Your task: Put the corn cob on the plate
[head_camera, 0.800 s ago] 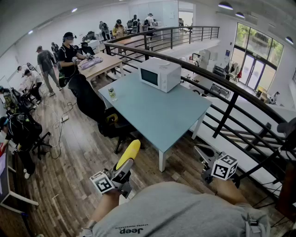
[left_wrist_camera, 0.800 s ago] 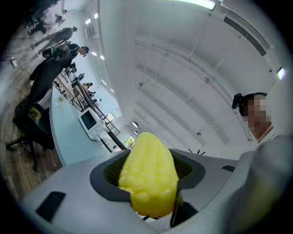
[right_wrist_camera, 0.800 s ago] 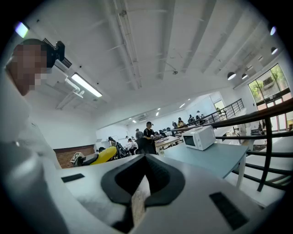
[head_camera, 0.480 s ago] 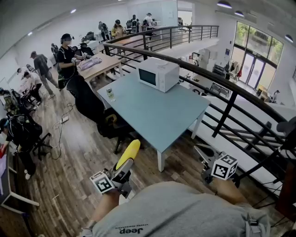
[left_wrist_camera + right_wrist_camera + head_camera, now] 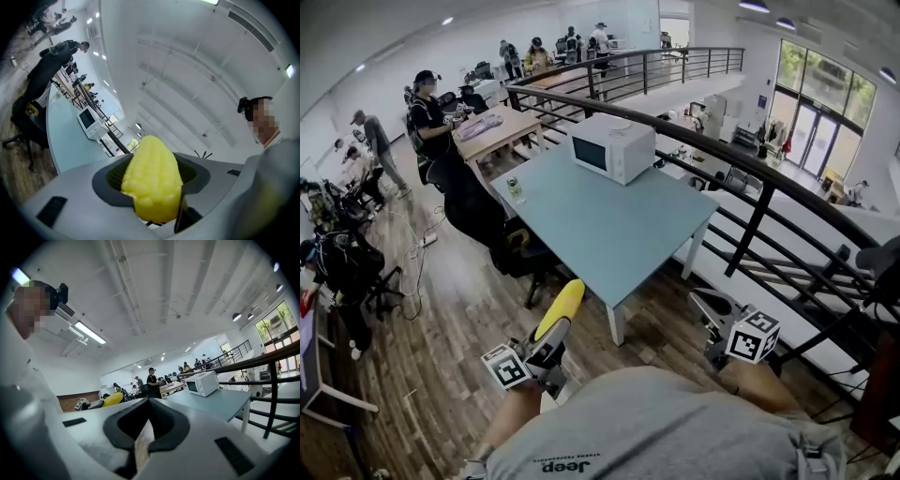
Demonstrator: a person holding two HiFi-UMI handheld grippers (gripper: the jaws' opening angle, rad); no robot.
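Your left tool [image 5: 549,339] is pinching the corn cob [image 5: 560,309]: its jaws press on the cob's lower half from both sides, and the yellow tip sticks out past them toward the near corner of the bench [image 5: 619,234]; the cob is in the air, short of the bench's near edge and above the wood floor [image 5: 441,319], touching nothing but the tool; in the left gripper view the kernels fill the gap between the dark pads, with the cob's blunt end closest to the camera; your right tool [image 5: 705,305] hangs off the bench's near right side, close to the railing [image 5: 750,187], with its jaws pressed together and nothing between them, the two pads meeting along one seam in the right gripper view; it is well apart from the cob and does not touch the bench; on the bench's far end, by the railing side, stands a white microwave [image 5: 612,147]; at the bench's far left edge stands a small can [image 5: 515,187], too small to read; most of the light blue top between them is bare; a black chair [image 5: 473,202] stands just beside the bench's left side; beyond the bench's far left corner a person in dark clothes [image 5: 427,108] stands at a wooden table [image 5: 492,131].
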